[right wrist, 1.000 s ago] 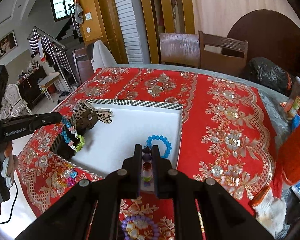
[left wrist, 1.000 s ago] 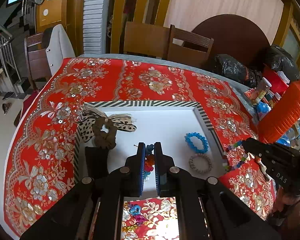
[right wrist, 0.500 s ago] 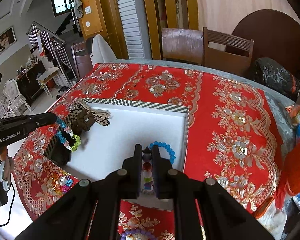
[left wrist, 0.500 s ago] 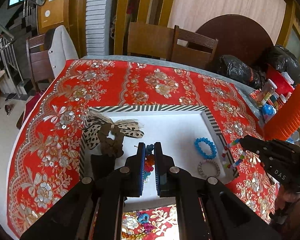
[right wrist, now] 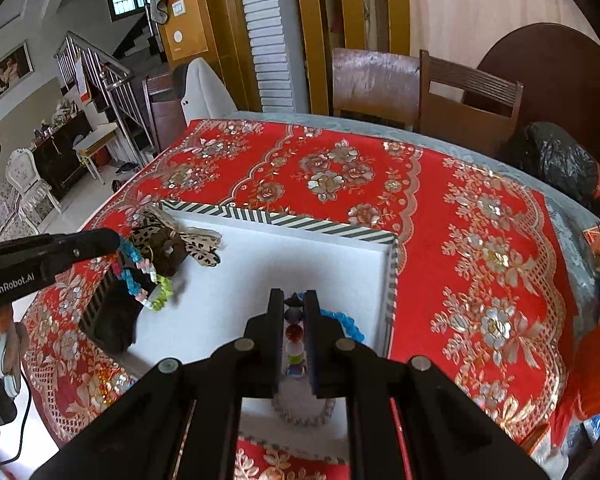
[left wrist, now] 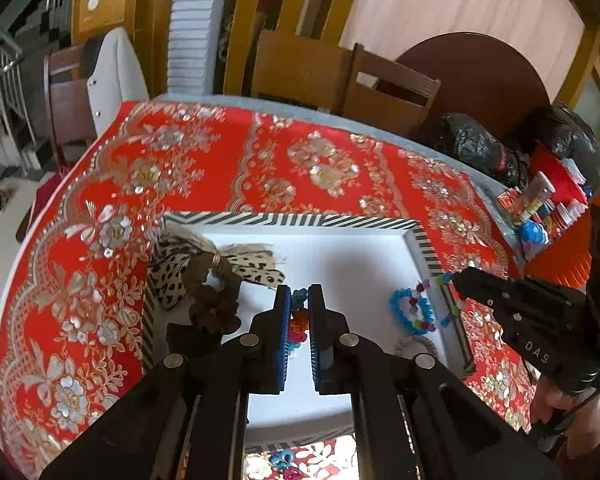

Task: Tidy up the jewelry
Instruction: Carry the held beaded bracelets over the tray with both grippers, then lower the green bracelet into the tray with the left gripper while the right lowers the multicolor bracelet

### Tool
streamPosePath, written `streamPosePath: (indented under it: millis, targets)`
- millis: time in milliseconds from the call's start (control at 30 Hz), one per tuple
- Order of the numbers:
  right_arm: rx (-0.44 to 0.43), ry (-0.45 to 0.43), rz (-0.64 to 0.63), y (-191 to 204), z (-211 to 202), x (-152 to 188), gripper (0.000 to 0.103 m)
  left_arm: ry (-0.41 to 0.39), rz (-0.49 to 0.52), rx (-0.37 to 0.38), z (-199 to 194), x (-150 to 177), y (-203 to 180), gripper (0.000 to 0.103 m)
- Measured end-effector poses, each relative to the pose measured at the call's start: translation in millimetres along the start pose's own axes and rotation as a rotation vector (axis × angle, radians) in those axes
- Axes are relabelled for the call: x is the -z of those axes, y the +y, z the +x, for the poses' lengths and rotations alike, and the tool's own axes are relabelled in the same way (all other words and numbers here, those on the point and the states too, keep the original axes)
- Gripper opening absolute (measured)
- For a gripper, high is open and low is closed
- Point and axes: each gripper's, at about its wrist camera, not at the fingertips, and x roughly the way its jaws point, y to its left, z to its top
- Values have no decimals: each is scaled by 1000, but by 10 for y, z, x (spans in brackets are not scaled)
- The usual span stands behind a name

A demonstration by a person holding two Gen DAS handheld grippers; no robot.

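**Both tools over the white tray, each with a bead bracelet**

At the far left of the bench, a red flowered cloth covers the top. On it sits a white tray with a striped rim. In the tray's left corner lie a leopard-print bow and a brown scrunchie, touching each other.

Just right of them, the left tool hangs above the tray floor. Its fingers are nearly closed and pinch a colourful bracelet of blue, pink, white and green beads, which dangles below the tips beside the bow.

Further right, the right tool is also above the tray, near its right wall. Its fingers are nearly closed on a second bead bracelet with dark, red, white and green beads; in the left wrist view this strand hangs across the tray's right rim.

Below it, on the tray floor, lies a blue bracelet, and nearer the front edge a pale beaded ring.

At the far right of the bench stand black bags and an orange container.
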Motion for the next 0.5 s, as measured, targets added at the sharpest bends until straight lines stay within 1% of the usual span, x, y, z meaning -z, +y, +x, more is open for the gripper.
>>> streamPosePath:
  millis: [133,267,400,500]
  targets:
    - [-1,30,-9,16,218,-104,9,35,-23,-31,156,83,116,8]
    - [-3,51,6,-46,449,-152,9,78,-51,-59,287,247,254,8]
    - [44,89,13,-172,707,-182,9,107,-72,-71,362,365,340,8]
    - [86,88,50,-334,843,-200,9,116,-71,-79,393,415,352,8]
